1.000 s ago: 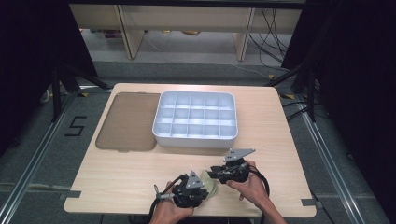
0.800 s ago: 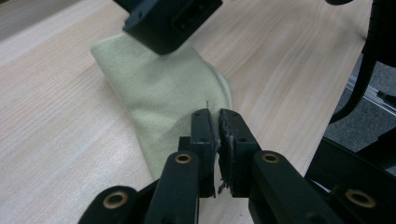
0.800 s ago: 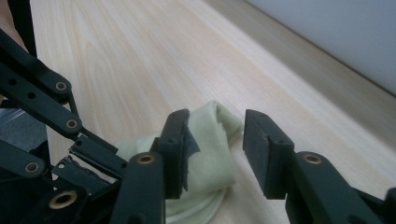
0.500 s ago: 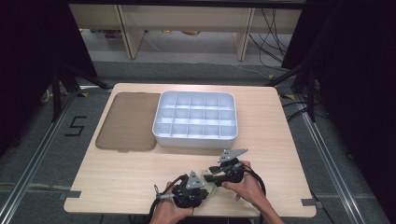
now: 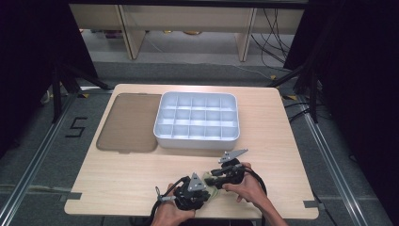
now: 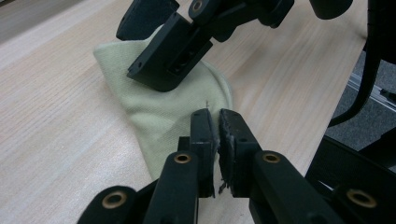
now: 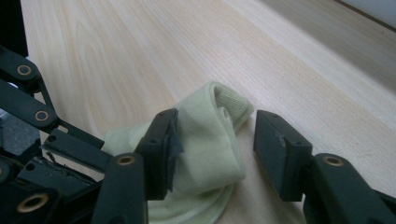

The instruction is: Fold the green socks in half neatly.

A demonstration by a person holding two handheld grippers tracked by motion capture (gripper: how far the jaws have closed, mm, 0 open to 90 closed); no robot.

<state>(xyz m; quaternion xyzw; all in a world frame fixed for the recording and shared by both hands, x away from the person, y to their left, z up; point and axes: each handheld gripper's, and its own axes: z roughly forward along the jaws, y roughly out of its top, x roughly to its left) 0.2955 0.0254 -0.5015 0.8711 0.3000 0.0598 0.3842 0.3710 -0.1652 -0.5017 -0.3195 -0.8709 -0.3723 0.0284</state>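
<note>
Pale yellow-green knit is what my left gripper is clamped on: its jaws are pressed together with an edge of the sock pinched between them. My right gripper straddles the folded cuff end of that sock; its jaws have just been opening and now stand apart, the fabric lying between them, one pad at the cloth, the other clear of it. The sock lies bunched on the wooden worktop near its front edge, between my two hands. I judge the folding or rolling to be only partly done: the sock is doubled over, but loose. Nothing has gone into the white compartment tray, which sits well apart further back, beside a flat brown lid. Both my hands rest low at the edge, grippers angled toward each other.
</note>
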